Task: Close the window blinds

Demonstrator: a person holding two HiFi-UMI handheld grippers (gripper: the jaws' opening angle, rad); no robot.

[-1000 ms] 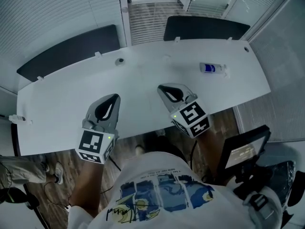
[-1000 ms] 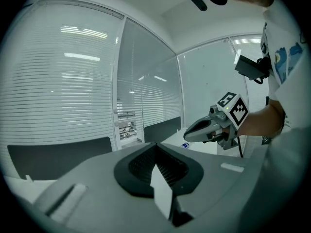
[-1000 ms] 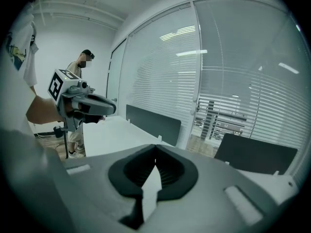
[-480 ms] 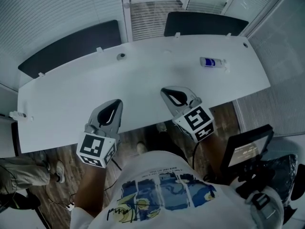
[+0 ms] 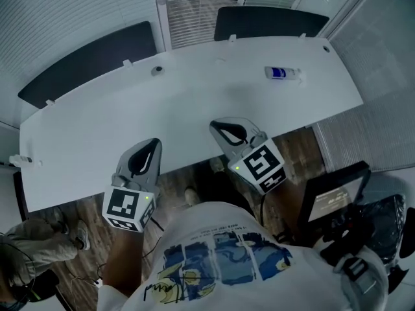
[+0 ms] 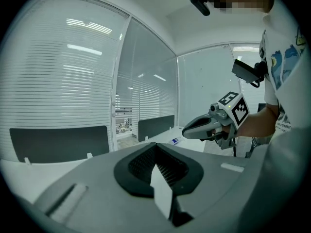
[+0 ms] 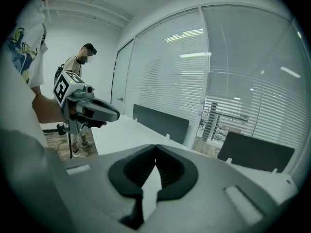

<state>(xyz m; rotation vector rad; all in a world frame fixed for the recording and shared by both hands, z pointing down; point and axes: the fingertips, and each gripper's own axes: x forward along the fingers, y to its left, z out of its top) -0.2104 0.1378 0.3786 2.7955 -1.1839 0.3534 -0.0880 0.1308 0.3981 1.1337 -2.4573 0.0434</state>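
Overhead first: left gripper point(image 5: 154, 142) and right gripper point(image 5: 214, 126) held side by side over the near edge of the white desk point(image 5: 91, 125), tips aimed at its far edge, marker cubes hanging back past the edge over the wood floor. Both clenched, nothing between the jaws. Window blinds point(image 5: 71, 11) hanging beyond the far edge, apart from either gripper; a narrow middle section point(image 5: 193, 19) with slats showing gaps, the wider sections on both sides looking flat and pale. Two dark divider panels point(image 5: 87, 62) standing along the far edge. Small bottle point(image 5: 283, 74) lying near the far right corner, a round grommet point(image 5: 156, 71) close to the far edge.

Next, looking along the left gripper point(image 6: 155, 146): black pads pressed tip to tip, empty. Blinds point(image 6: 58, 76) filling the glass wall ahead, well beyond the desk. Right gripper point(image 6: 185, 129) out to the side, jaws together, with the bottle point(image 6: 175, 141) lying on the desk behind it.

Lastly, looking along the right gripper point(image 7: 155, 146): pads meeting at the tips, holding nothing. Blinds point(image 7: 170, 76) across the windows behind the far edge, one narrow strip point(image 7: 218, 115) between the panels letting the outside show through. Left gripper point(image 7: 115, 115) off to the side above the desk, likewise clamped together. Second person point(image 7: 80, 79) standing farther back, past the desk's end.
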